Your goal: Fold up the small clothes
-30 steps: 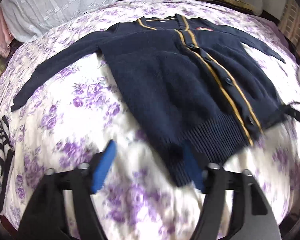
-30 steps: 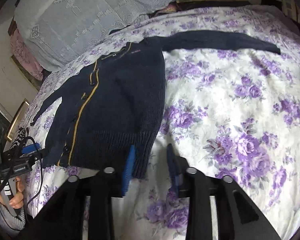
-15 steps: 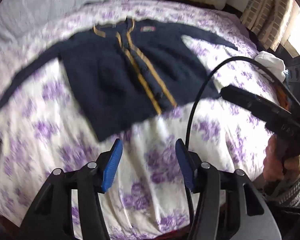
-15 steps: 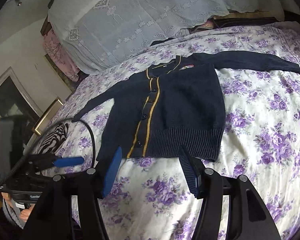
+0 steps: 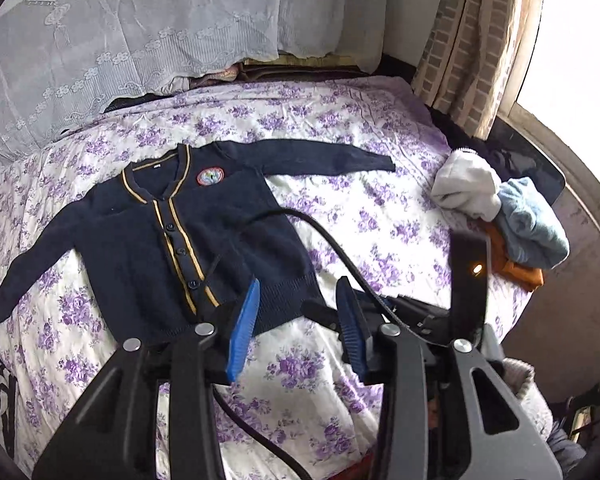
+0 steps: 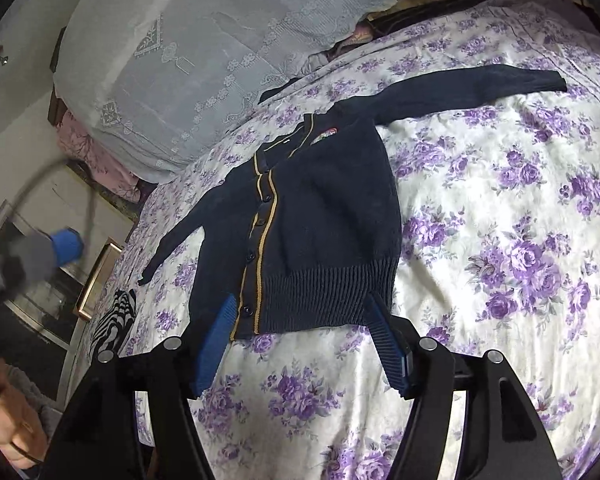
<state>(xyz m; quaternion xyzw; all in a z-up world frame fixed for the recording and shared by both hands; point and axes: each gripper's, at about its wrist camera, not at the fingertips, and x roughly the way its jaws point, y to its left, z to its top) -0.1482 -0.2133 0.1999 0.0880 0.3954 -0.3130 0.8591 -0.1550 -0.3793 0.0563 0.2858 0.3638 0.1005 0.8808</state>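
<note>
My left tongs (image 5: 296, 320) hang above the bed (image 5: 380, 216) near its front edge, and the blue pads (image 5: 244, 326) have just been closing to a narrow gap with nothing between them. A second ago they sat low at the hem of the cardigan (image 5: 172, 236); now they are lifted well clear of it and I see the whole garment from above. My right tongs (image 6: 300, 340) have just been opening and stand fairly wide, also empty, hovering over the ribbed hem, which shows between the pads without touching them.

The cardigan lies flat and face up in the middle of the bed, buttoned, both sleeves spread out to the sides, collar toward the pillows (image 5: 120, 40) at the far edge. A small heap of other clothes (image 5: 500, 216) waits at the right edge of the bed.

I judge the smoothing-out finished and the folding not yet begun: both tongs have let go, and the next sensible thing is to take a sleeve and lay it across the body.
</note>
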